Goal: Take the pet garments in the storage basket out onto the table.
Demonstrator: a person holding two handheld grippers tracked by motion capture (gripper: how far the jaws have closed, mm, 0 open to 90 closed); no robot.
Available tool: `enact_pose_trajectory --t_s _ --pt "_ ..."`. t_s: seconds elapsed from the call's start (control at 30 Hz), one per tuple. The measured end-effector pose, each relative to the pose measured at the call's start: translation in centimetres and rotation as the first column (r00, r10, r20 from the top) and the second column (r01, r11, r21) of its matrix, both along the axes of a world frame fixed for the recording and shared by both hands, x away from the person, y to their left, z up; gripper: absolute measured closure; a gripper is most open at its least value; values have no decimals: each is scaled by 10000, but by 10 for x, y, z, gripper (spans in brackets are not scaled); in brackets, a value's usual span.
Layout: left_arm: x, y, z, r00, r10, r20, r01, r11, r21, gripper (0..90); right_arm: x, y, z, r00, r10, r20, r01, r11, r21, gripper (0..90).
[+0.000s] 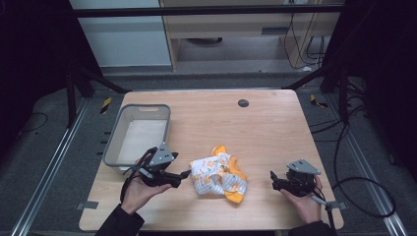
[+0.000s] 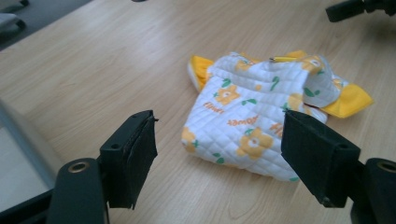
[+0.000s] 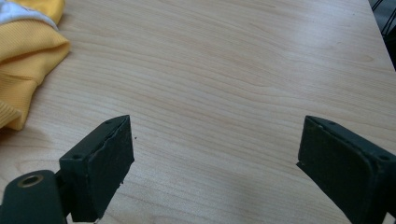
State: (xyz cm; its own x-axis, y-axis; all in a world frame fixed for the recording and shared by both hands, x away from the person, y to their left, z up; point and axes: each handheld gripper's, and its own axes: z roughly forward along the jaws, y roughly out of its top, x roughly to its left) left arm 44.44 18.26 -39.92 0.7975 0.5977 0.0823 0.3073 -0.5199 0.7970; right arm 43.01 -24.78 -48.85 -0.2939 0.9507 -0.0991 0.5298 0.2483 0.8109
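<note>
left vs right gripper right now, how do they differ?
The left gripper points at the folded floral garment, jaws close beside it; the right gripper sits apart from it, over bare table. The left lies by the grey basket. Both are open and hold nothing.

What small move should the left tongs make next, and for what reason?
Probably ease the left tongs forward onto the near edge of the garment and close. Their jaws stand open with nothing pressed between them, and the folded garment lies just ahead on the table, untouched.
</note>
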Motion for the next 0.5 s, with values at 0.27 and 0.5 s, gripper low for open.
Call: enact_pose_trajectory --t_s 0.27,0.5 --pt "-8 36 -9 9945 1040 106 -1030 9919 -749 262 -1 3 1 9999 132 96 -131 9998 -139 101" --pt "-14 55 -14 9880 1544 60 -1530 9831 -1009 262 -3 4 1 9998 172 124 -170 9997 -160 98"
